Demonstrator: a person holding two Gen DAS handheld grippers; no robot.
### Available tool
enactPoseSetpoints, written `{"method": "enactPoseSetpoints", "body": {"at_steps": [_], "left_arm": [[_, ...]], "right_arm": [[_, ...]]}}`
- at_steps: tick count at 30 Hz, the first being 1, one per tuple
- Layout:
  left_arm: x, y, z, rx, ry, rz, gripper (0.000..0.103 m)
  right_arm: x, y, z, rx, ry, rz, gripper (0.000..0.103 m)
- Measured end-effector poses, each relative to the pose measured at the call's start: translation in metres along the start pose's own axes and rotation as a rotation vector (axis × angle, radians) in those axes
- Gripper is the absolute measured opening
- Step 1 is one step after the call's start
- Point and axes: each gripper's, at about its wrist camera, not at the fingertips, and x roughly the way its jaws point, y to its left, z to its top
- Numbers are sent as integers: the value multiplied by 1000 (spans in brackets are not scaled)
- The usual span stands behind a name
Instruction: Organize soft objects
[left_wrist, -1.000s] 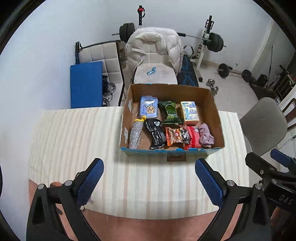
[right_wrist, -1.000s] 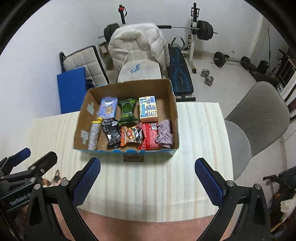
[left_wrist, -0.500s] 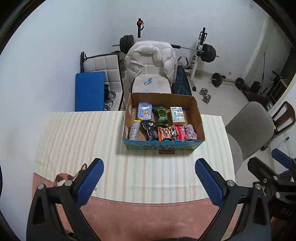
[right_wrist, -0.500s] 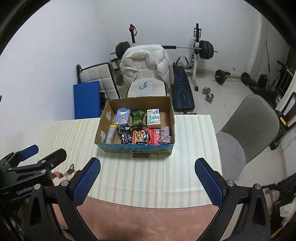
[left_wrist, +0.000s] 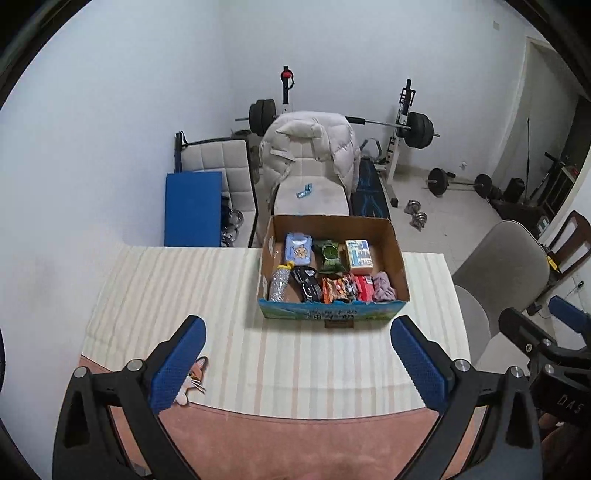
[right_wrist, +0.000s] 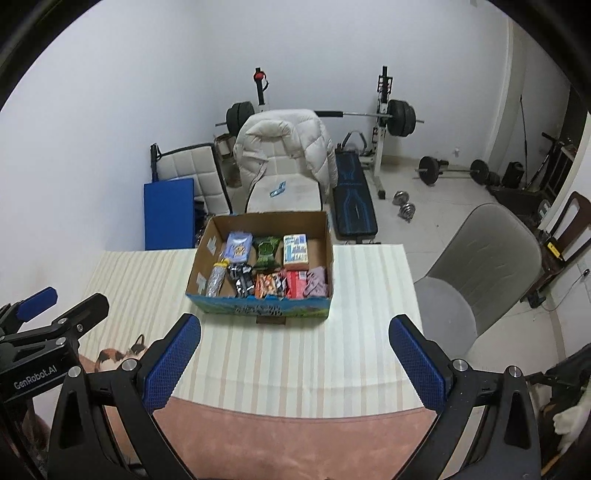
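The striped worktop (left_wrist: 177, 295) carries a cardboard box (left_wrist: 397, 258) near its far edge, long axis running left to right, its printed blue front facing the cameras. Inside lie snack packets (left_wrist: 338, 290), a mauve cloth (left_wrist: 384, 288) and a bottle (left_wrist: 279, 284). The left tongs (left_wrist: 295, 365) read "GenRobot.AI"; both they and the right tongs (right_wrist: 295, 363) are spread wide, holding nothing.
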Motion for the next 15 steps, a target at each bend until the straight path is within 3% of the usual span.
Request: {"method": "enactPoseSetpoints", "body": {"at_steps": [15], "left_arm": [[-7,0,1,-13,-27,-15,103]], "right_arm": [[-18,5,12,-10,-49,-29,103]]}}
